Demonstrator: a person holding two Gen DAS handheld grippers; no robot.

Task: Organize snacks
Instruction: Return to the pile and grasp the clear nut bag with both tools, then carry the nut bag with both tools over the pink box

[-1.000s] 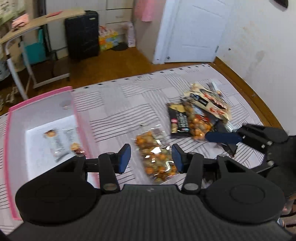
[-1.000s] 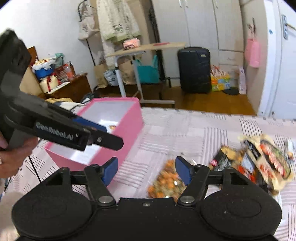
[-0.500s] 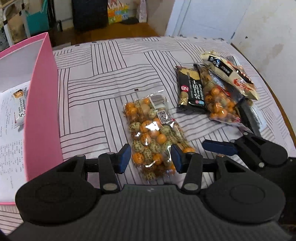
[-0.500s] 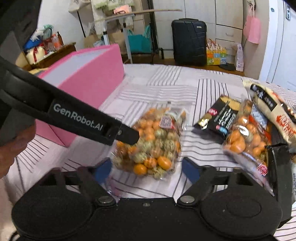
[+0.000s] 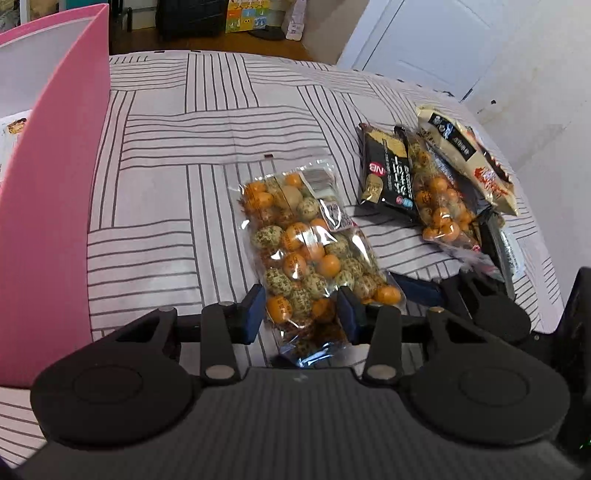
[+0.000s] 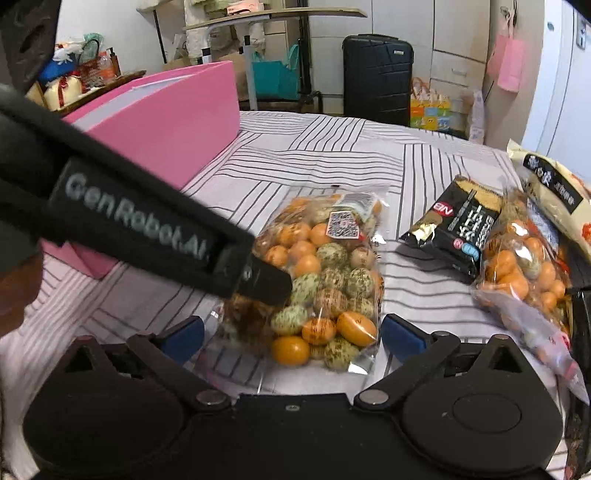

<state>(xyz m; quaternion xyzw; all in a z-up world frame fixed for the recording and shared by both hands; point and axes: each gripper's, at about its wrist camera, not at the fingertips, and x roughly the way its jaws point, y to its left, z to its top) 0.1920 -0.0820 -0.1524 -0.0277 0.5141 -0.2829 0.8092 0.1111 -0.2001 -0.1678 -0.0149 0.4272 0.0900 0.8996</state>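
Currently: clear plastic bag of orange and speckled-green round snacks [image 5: 308, 254] flat on striped bedsheet [image 5: 177, 177]; near end between closing left tool [image 5: 301, 314] pads, contact unclear; right tool [image 6: 291, 334], just widened, straddles it, not gripping.

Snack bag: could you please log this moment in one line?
left tongs: jaws just closing around snack bag | right tongs: jaws just opening, astride it

Striped bedsheet [image 5: 221, 147] fills foreground. Wood floor [image 6: 280, 105] beyond at 12 o'clock, 1 black suitcase [image 6: 376, 74] there, white door [image 5: 424, 40] at 1 o'clock, folding desk [image 6: 273, 14] at 11, probably cluttered shelf [image 6: 85, 74] at 10.
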